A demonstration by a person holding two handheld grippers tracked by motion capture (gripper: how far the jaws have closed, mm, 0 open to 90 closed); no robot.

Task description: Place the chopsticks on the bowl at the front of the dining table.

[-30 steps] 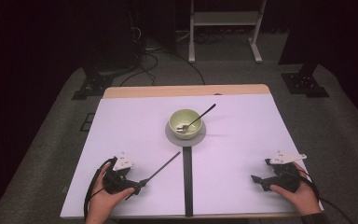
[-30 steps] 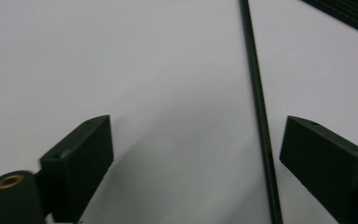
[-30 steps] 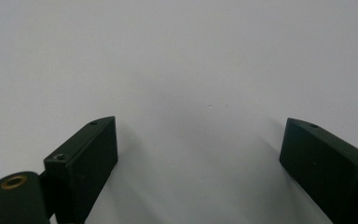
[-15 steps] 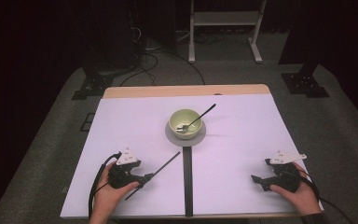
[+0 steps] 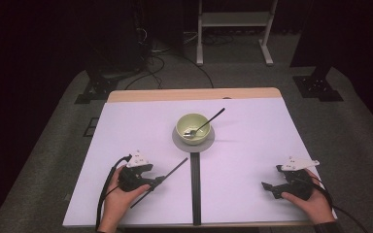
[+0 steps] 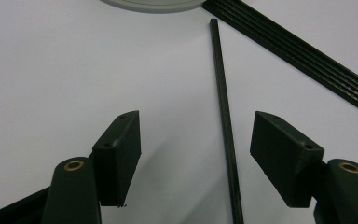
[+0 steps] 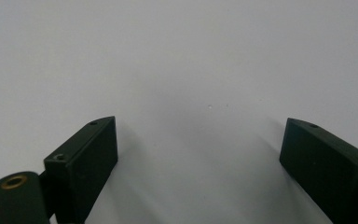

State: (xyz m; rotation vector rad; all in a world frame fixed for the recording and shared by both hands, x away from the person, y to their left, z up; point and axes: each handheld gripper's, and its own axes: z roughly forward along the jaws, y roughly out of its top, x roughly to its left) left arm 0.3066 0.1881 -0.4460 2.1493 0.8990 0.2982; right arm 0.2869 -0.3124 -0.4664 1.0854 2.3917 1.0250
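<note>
The left gripper (image 6: pixel 193 163), jaws half open and just closing around the thin black stick (image 6: pixel 223 121) near the table's front edge, should pinch this light, stiff, slippery rod mid-length.

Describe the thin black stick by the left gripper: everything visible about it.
The black stick is a long, thin, straight rod, dark and matte, maybe plastic. It lies flat on the white table, slanting toward the black centre strip without touching it. In the left gripper view it runs between the open jaws of the left gripper, nearer the right-hand one. The jaws have just been closing, but neither pad presses it yet.
</note>
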